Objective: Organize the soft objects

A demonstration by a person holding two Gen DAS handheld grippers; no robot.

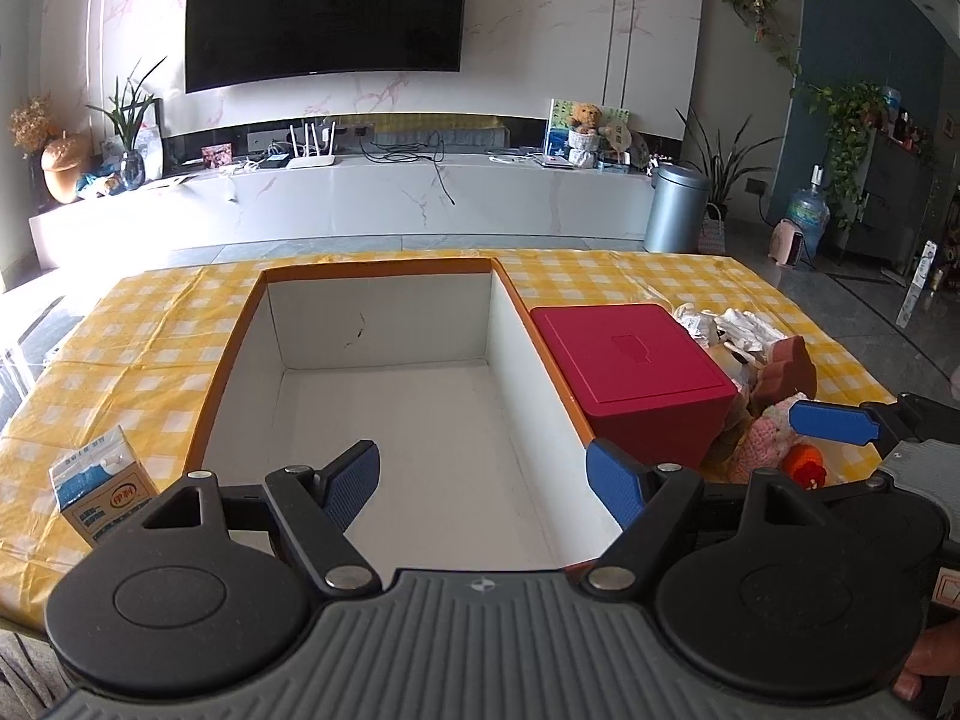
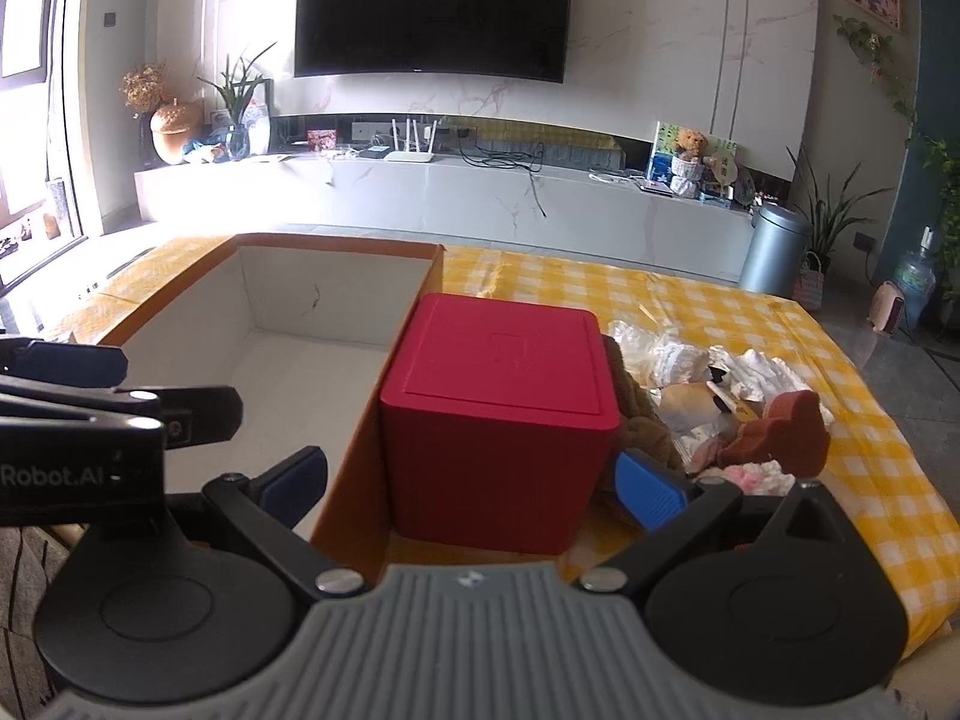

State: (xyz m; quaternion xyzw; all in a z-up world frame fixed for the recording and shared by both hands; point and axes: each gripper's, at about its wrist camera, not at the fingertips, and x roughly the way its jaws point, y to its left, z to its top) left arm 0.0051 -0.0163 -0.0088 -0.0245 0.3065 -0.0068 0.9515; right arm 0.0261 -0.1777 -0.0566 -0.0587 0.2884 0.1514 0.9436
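A large open cardboard box [image 1: 384, 324] with white inner walls and an orange rim sits on the yellow checked tablecloth; it also shows in the right wrist view [image 2: 282, 300]. A pile of soft toys [image 1: 774, 384] lies to the right of a red cube box [image 1: 630, 372]: a brown plush, a pink knitted piece and an orange knitted piece [image 1: 804, 463]. The pile [image 2: 774, 432] and red box [image 2: 498, 396] show in the right wrist view. My left gripper [image 1: 486, 483] is open and empty over the cardboard box. My right gripper [image 2: 474, 486] is open and empty, in front of the red box.
A small milk carton [image 1: 99, 483] stands on the table left of the cardboard box. Crumpled white wrappers [image 2: 708, 360] lie behind the toys. The checked tablecloth [image 2: 750, 312] reaches to the far and right table edges. A TV wall and low cabinet stand beyond.
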